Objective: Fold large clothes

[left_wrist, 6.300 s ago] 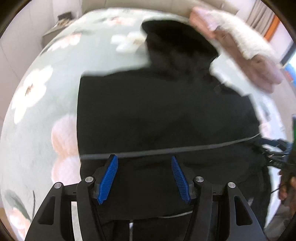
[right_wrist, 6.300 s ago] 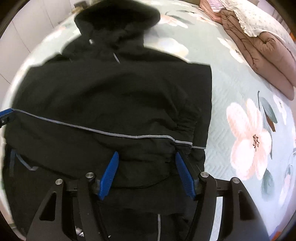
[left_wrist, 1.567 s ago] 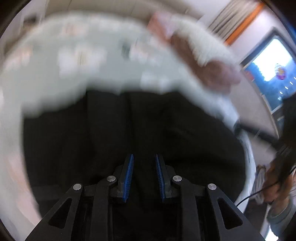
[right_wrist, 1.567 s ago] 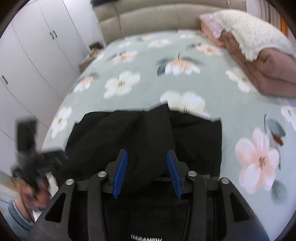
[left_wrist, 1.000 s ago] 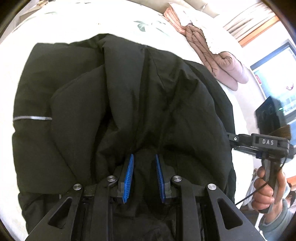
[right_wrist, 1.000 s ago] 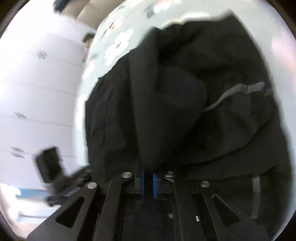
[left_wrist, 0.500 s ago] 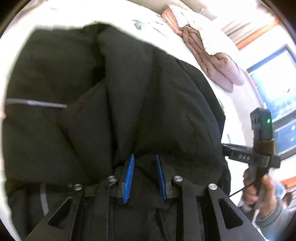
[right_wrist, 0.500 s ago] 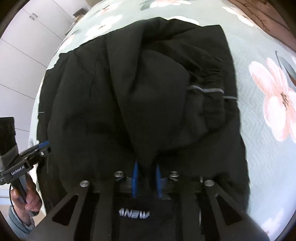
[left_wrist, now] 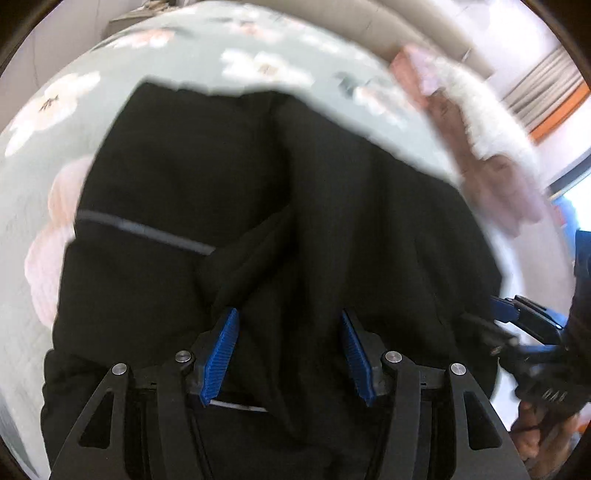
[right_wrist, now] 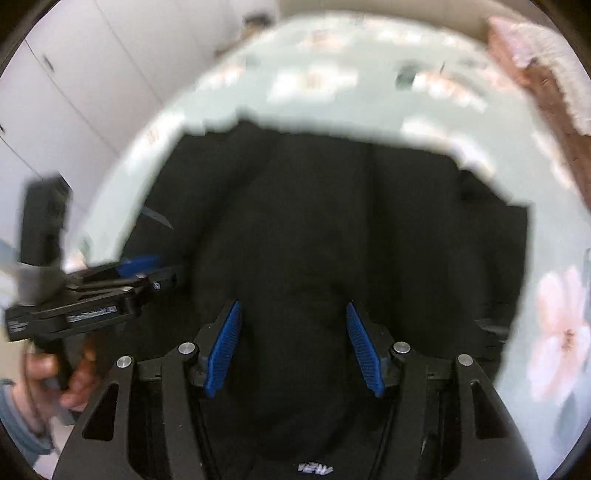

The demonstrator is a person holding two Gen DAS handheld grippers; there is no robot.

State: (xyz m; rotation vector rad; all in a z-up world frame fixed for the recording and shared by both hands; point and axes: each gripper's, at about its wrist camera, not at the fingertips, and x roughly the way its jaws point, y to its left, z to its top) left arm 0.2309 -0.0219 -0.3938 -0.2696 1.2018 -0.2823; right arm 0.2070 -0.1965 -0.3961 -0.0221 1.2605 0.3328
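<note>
A black hooded jacket [left_wrist: 280, 206] with a thin grey reflective stripe lies folded over itself on a pale green floral bedspread [left_wrist: 66, 122]. It also fills the right wrist view [right_wrist: 332, 229]. My left gripper [left_wrist: 290, 354] is open just above the jacket's near edge, with nothing between its blue pads. My right gripper [right_wrist: 293, 347] is open above the same near edge, empty. Each gripper shows in the other's view, the right one at far right [left_wrist: 532, 328] and the left one at far left [right_wrist: 103, 288].
A pink quilt with a white blanket [left_wrist: 487, 147] lies at the bed's far right. White wardrobe doors [right_wrist: 74, 85] stand left of the bed. A beige headboard [left_wrist: 406, 33] is behind. Both views are motion-blurred.
Both grippers were shut on folds of the jacket half a second ago. Now both have opened and let the cloth go, and the folded-over part lies on the jacket.
</note>
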